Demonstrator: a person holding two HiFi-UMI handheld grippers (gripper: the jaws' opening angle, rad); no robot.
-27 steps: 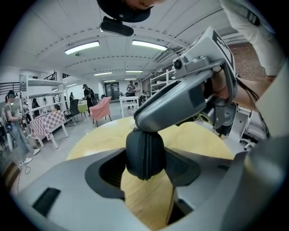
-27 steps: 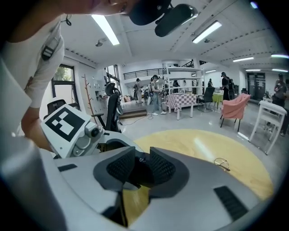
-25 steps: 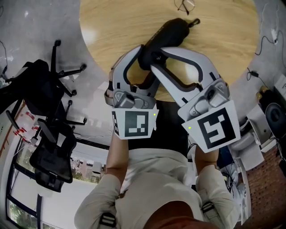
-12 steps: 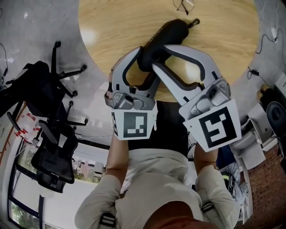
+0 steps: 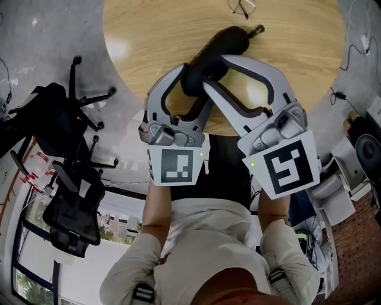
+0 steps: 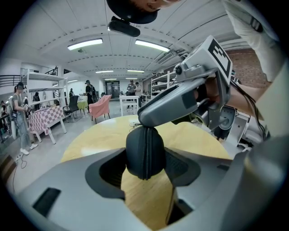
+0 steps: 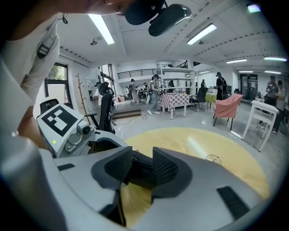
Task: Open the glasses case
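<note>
A black zipped glasses case (image 5: 231,40) lies slantwise on the round wooden table (image 5: 149,36). My left gripper (image 5: 191,86) is shut on its near end. In the left gripper view both pads press the sides of the case (image 6: 144,151), with its zip seam facing me. My right gripper (image 5: 213,72) comes in from the right and crosses the case just beyond the left one. Its jaws have just been opening. In the right gripper view the case (image 7: 135,173) shows in the gap between the ribbed pads (image 7: 165,169), which stand beside it without pressing.
A pair of wire glasses (image 5: 245,7) lies at the table's far edge and shows again as glasses (image 7: 213,159) to the right. Two black office chairs (image 5: 65,119) stand on the floor to the left. Cables and equipment (image 5: 357,149) are on the right.
The right gripper's jaws have spread a little wider around the case. The left gripper and the case have kept still.
</note>
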